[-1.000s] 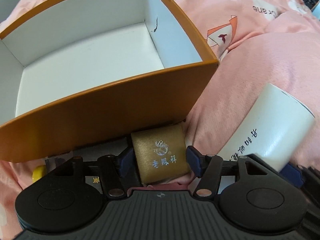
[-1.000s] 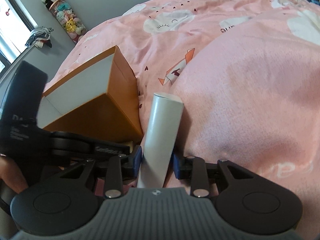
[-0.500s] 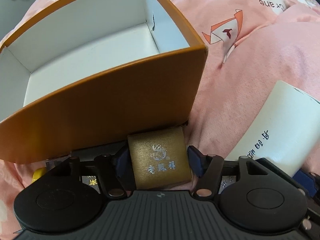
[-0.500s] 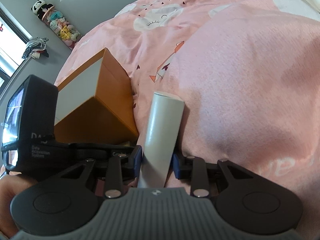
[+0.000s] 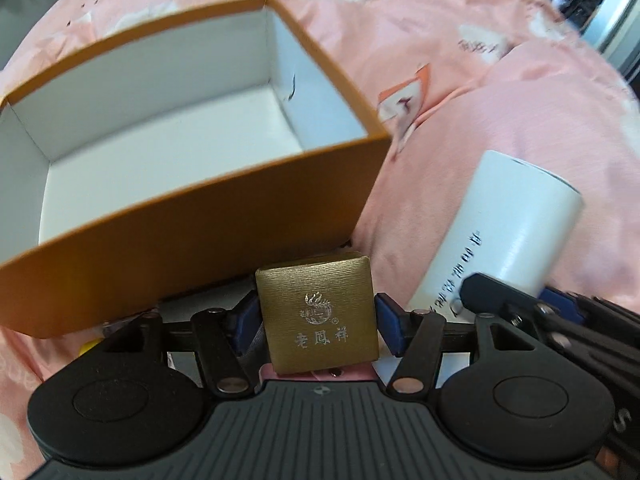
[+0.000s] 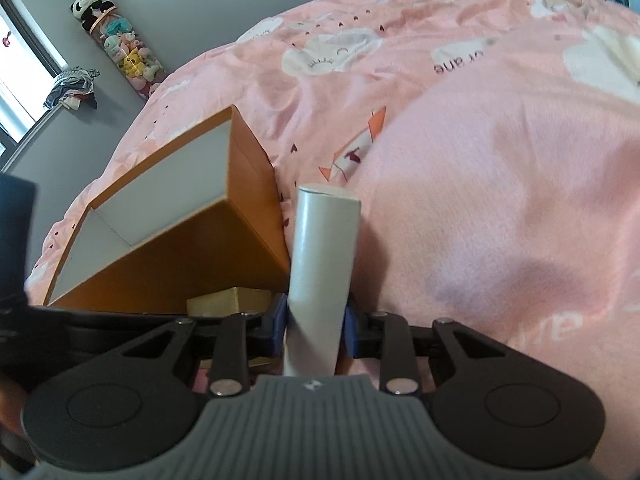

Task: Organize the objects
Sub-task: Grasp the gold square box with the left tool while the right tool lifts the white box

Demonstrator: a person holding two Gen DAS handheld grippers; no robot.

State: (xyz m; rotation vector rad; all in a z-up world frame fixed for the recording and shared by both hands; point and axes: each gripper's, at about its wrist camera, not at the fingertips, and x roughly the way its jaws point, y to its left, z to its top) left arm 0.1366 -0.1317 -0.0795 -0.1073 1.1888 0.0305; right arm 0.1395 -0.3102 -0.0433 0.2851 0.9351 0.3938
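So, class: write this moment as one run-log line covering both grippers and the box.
left gripper: shut on gold box | right gripper: shut on white tube | orange box: open, nothing inside, on pink blanket

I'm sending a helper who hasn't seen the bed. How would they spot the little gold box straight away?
On the pink bedspread sits a big open orange box with a white inside. Just in front of its near wall, the left gripper clamps the small gold box. It is the only brushed-metallic cube with an embossed crest, unlike the plain white tube beside it.
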